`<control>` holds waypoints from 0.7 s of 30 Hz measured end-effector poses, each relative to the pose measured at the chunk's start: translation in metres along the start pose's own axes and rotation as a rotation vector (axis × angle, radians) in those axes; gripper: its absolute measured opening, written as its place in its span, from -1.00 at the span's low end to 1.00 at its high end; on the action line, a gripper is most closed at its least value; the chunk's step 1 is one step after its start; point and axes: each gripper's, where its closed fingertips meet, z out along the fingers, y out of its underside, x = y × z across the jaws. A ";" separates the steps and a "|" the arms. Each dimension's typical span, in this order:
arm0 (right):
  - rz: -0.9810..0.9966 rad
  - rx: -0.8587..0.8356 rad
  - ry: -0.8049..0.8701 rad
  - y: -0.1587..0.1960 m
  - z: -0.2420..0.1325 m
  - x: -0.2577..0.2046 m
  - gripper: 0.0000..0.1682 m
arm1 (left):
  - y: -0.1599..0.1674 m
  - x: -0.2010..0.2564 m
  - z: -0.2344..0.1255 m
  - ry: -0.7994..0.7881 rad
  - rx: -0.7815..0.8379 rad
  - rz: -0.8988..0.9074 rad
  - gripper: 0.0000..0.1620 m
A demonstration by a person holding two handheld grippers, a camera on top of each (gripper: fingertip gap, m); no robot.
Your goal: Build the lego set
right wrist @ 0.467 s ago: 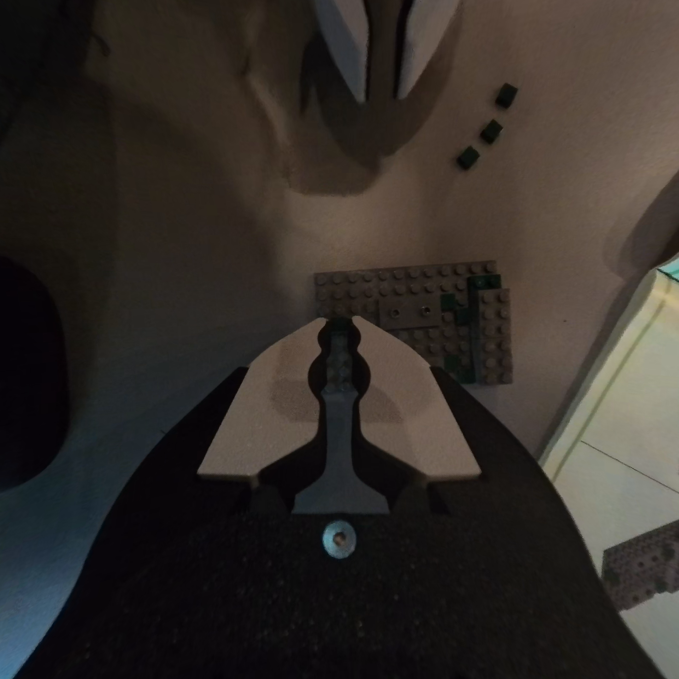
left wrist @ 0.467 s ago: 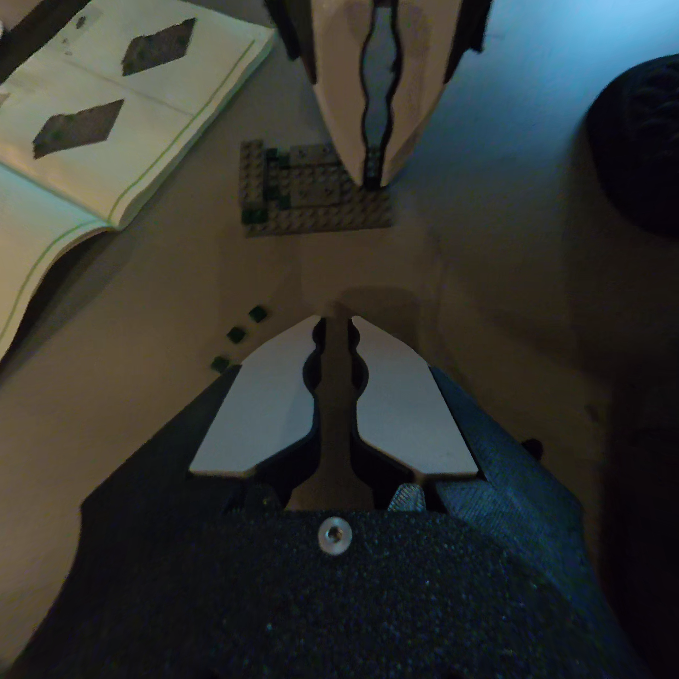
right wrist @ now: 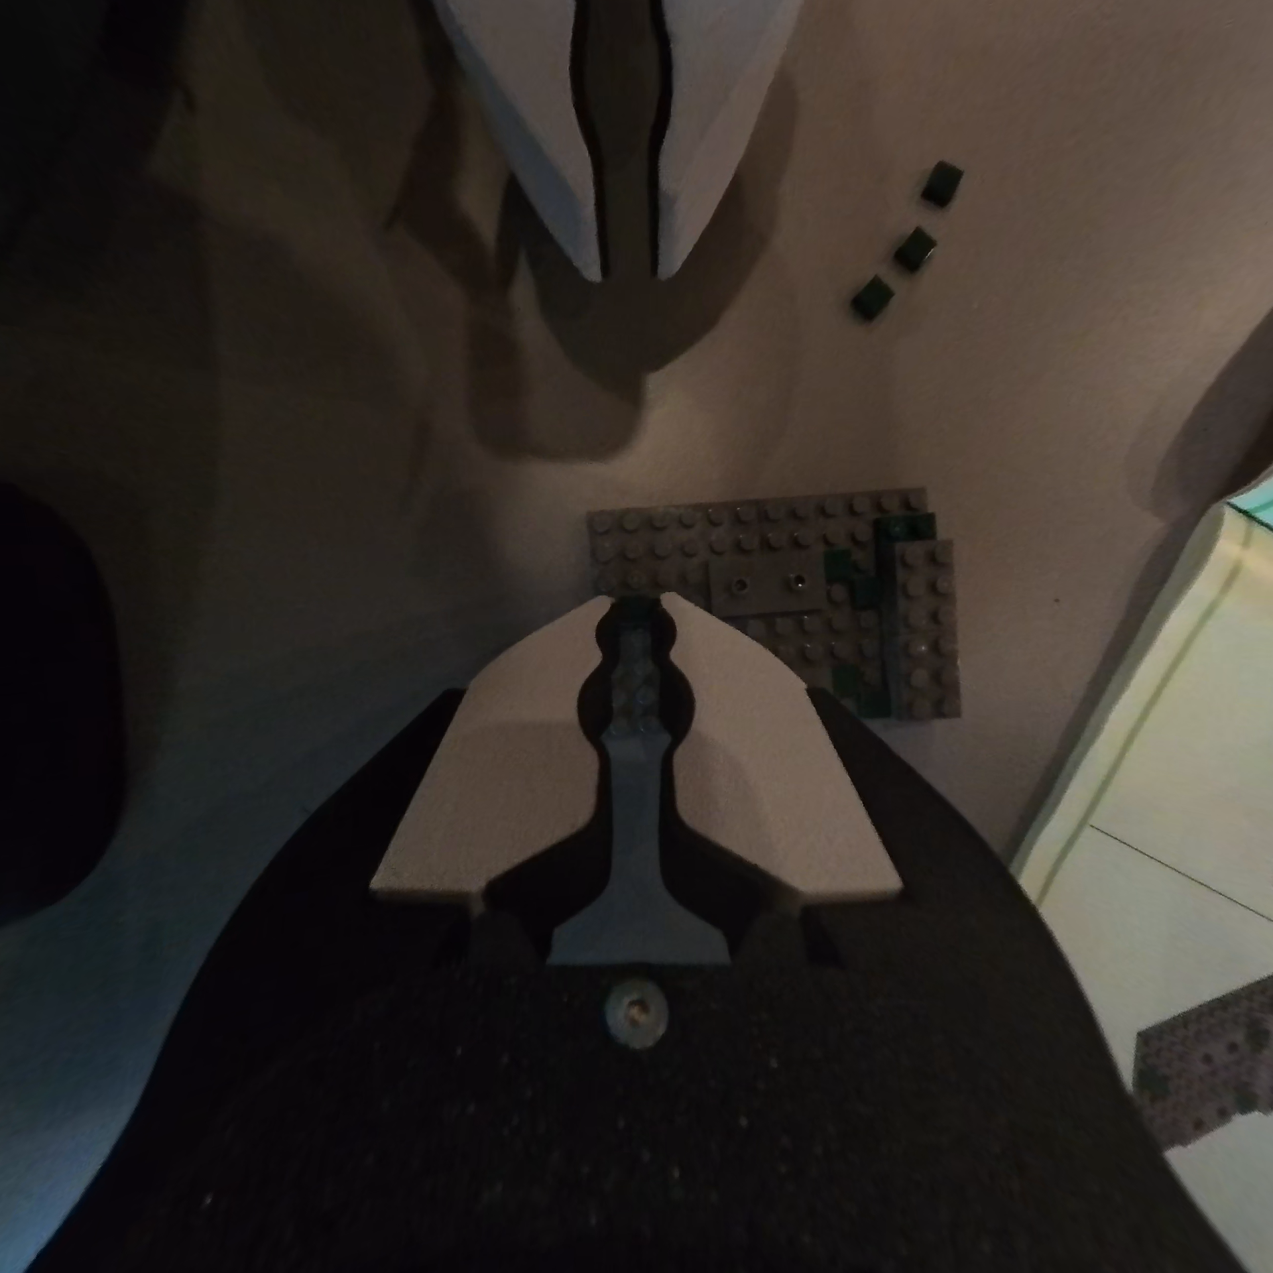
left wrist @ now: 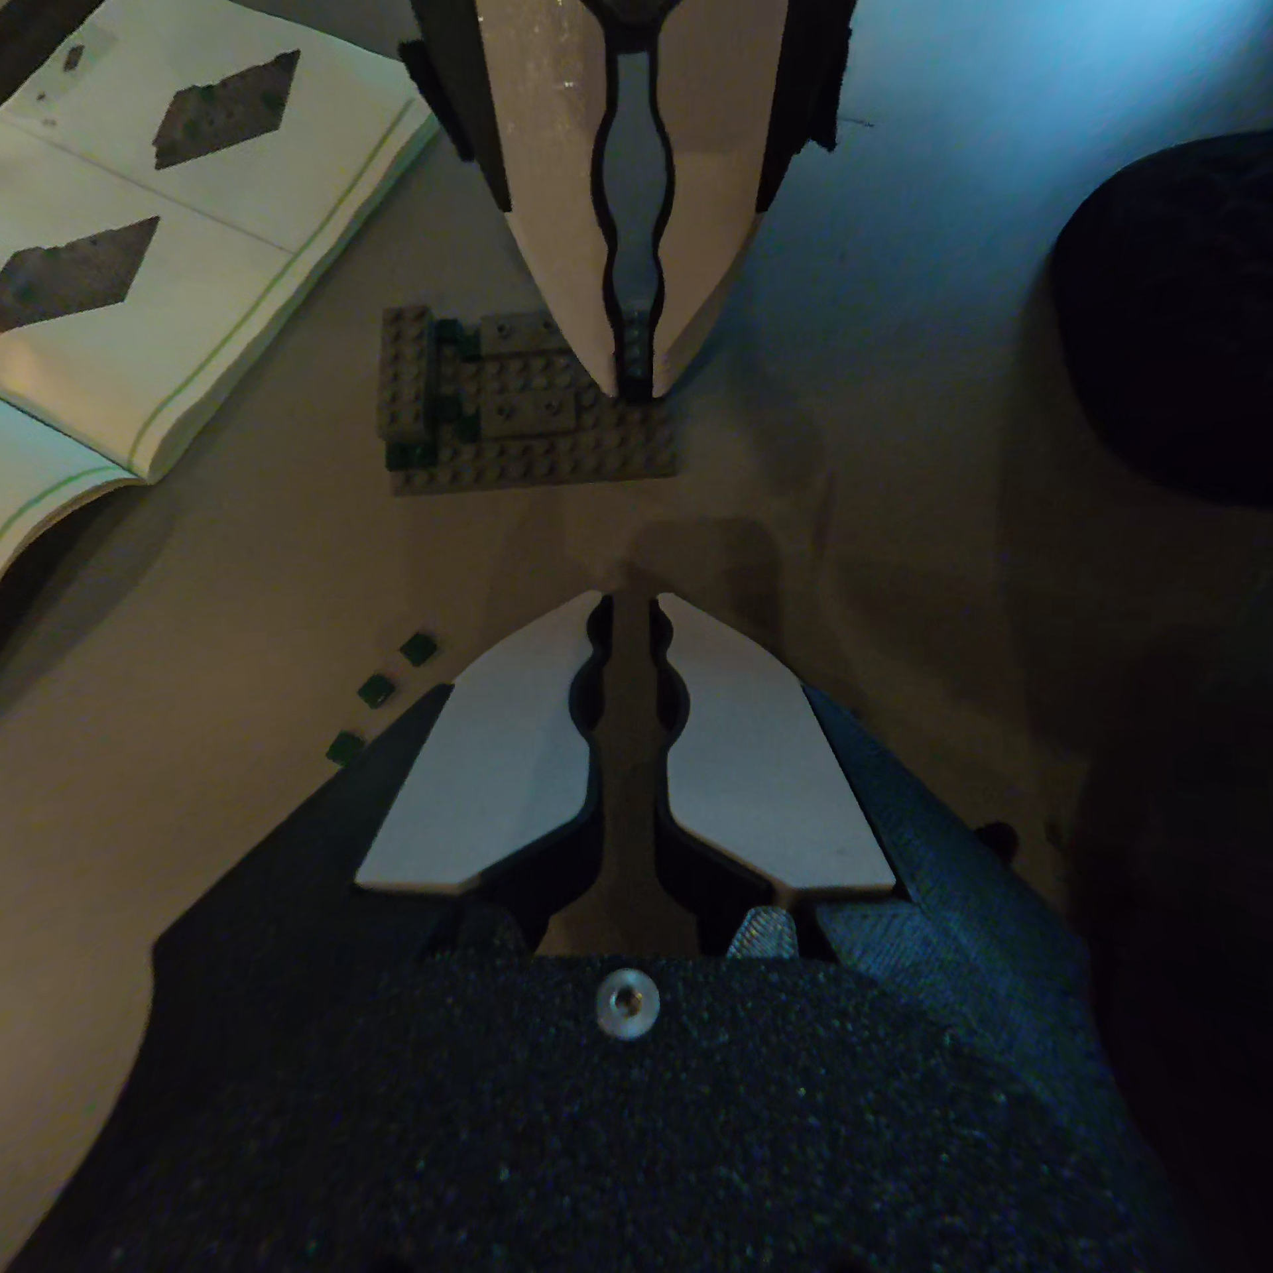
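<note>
Hovering at one end of the grey studded baseplate [right wrist: 723,544], the right gripper [right wrist: 637,601] pinches a small dark piece. Left gripper [left wrist: 630,596] narrowly parted, empty, over bare desk [left wrist: 895,427]. Three dark green tiles [left wrist: 375,689] lie apart; open booklet [left wrist: 172,207] near the plate's far end.

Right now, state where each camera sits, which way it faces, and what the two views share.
Left wrist view: sits on the left gripper, looking down along its fingers at the table; three loose green pieces lie beside it.
Right wrist view: sits on the right gripper, whose tips reach the grey baseplate edge.
Shared: the cameras face each other, each showing the other gripper, the baseplate and the instruction booklet.
</note>
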 end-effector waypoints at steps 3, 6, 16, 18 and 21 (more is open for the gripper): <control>-0.001 0.003 0.002 0.000 0.000 0.001 -0.91 | 0.001 -0.001 0.000 -0.004 -0.006 0.001 -0.87; 0.001 0.005 0.000 -0.001 0.000 0.001 -0.90 | 0.002 -0.001 0.000 -0.003 -0.004 -0.001 -0.87; 0.005 0.010 -0.005 -0.001 0.000 0.000 -0.89 | 0.003 0.002 0.002 0.012 -0.002 0.006 -0.87; 0.006 0.012 -0.005 -0.001 0.000 0.000 -0.88 | 0.003 0.002 0.002 0.014 -0.002 0.008 -0.87; 0.010 0.014 -0.009 -0.001 0.000 0.000 -0.87 | 0.003 0.002 0.002 0.016 -0.002 0.009 -0.87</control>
